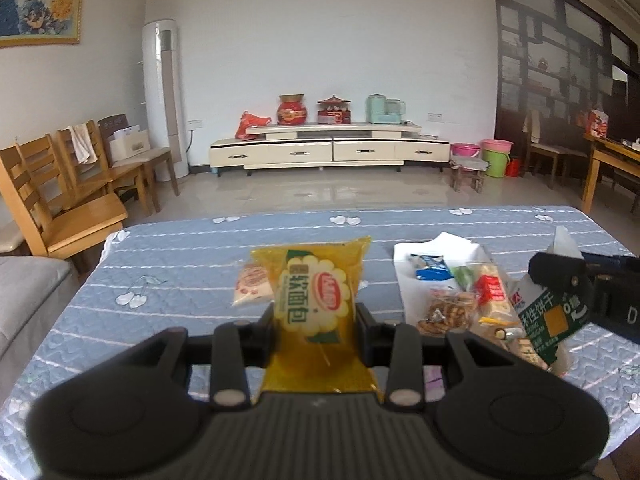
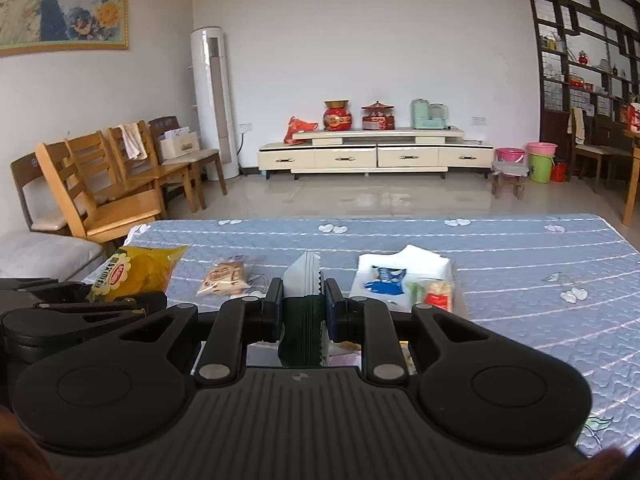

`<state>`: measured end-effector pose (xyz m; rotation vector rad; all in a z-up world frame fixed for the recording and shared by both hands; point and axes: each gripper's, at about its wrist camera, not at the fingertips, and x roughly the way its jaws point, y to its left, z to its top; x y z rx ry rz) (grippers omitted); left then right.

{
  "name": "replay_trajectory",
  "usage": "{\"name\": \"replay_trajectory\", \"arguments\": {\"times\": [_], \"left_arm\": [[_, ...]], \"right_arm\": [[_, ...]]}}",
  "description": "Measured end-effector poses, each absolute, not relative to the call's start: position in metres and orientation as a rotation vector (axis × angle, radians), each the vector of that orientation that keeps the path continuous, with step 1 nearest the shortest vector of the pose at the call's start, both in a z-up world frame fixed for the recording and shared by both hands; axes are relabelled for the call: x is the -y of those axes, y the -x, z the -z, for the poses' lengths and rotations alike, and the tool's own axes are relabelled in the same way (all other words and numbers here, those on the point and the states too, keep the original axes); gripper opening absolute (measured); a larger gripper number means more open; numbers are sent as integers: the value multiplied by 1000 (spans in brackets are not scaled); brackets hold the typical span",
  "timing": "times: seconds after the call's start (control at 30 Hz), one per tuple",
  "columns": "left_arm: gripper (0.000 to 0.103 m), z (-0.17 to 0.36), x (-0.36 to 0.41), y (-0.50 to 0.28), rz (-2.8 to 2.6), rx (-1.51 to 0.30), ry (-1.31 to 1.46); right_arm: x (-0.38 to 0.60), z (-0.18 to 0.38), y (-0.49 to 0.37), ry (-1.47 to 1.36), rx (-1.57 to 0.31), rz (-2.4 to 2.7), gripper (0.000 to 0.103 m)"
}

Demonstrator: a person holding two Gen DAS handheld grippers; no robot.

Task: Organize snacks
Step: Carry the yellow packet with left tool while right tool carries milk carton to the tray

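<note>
Both grippers are carrying a snack above the blue quilted tablecloth (image 1: 168,248), so the step in hand looks like transport toward the white open-topped paper box (image 1: 400,256). The left gripper (image 1: 316,320) is pinching a yellow glossy plastic soft-bread packet (image 1: 316,292), which is hanging left of the box; its label is showing the characters 软面包 beside a red oval logo too blurred to read. The right gripper (image 2: 303,300) is clamping a green-and-white serrated-edge biscuit packet (image 2: 303,280), which is sitting just in front of the box; in the left wrist view it is showing 饼干 and "0糖". A small pale wrapped pastry (image 1: 252,284) is lying left of the box. Next, each packet probably needs lowering over the box before releasing, avoiding the snacks already inside.
</note>
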<state>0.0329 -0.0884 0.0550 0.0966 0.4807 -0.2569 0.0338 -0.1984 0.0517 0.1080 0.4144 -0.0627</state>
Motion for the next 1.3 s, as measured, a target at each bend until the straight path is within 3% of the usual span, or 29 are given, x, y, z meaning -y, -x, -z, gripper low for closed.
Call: {"name": "replay_trajectory", "arguments": {"times": [1.3], "left_arm": [[36, -64, 171, -64, 393, -475, -133]], "right_arm": [[211, -64, -24, -146, -389, 167, 25]]}}
